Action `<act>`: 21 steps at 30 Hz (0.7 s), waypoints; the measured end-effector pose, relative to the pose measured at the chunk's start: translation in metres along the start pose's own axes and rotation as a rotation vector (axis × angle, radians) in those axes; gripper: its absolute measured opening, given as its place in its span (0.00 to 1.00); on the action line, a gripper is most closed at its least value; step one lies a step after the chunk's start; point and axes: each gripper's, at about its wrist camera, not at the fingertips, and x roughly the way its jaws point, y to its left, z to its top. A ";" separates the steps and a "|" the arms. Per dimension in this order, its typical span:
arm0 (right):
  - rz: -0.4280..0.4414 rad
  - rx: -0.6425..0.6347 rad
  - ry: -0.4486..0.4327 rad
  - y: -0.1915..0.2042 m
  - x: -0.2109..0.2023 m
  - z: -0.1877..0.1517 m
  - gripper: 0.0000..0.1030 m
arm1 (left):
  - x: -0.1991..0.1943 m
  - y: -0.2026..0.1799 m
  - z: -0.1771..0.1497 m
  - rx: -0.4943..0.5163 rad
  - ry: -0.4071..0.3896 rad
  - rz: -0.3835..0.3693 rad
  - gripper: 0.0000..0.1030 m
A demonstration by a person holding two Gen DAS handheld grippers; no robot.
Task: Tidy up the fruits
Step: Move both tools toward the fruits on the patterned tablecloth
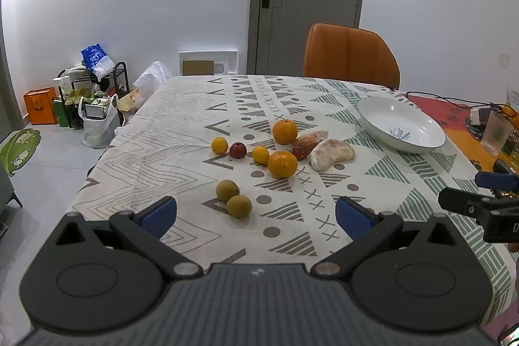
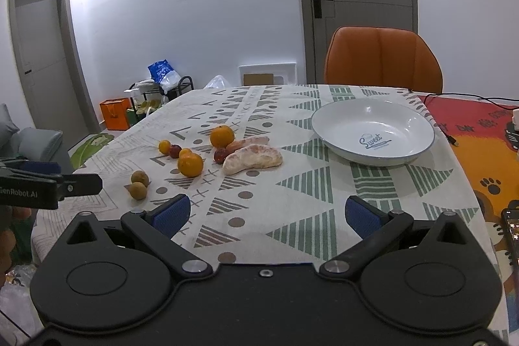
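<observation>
Fruits lie loose on the patterned tablecloth: two oranges (image 1: 282,163) (image 2: 190,164), small yellow citrus (image 1: 220,145), a red plum (image 1: 238,150), two brown round fruits (image 1: 239,206) (image 2: 139,178), and peeled pomelo segments (image 1: 331,154) (image 2: 253,163). An empty white bowl (image 1: 402,125) (image 2: 373,132) stands to their right. My left gripper (image 1: 256,216) is open and empty, just short of the brown fruits. My right gripper (image 2: 266,214) is open and empty, near the table's front, before the bowl and pomelo.
An orange chair (image 1: 350,54) stands behind the table. A red-orange mat with a cable, a glass (image 1: 496,133) and a phone (image 2: 512,232) lies on the right. Bags and a shoe rack (image 1: 94,93) stand on the floor at left.
</observation>
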 end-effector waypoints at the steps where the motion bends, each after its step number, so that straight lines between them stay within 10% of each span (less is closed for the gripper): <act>1: -0.001 -0.001 0.000 0.000 0.000 0.000 1.00 | 0.000 0.000 0.000 0.001 0.000 0.000 1.00; 21: -0.015 0.007 0.000 -0.008 0.005 -0.001 1.00 | 0.001 0.000 0.000 -0.010 -0.031 -0.025 1.00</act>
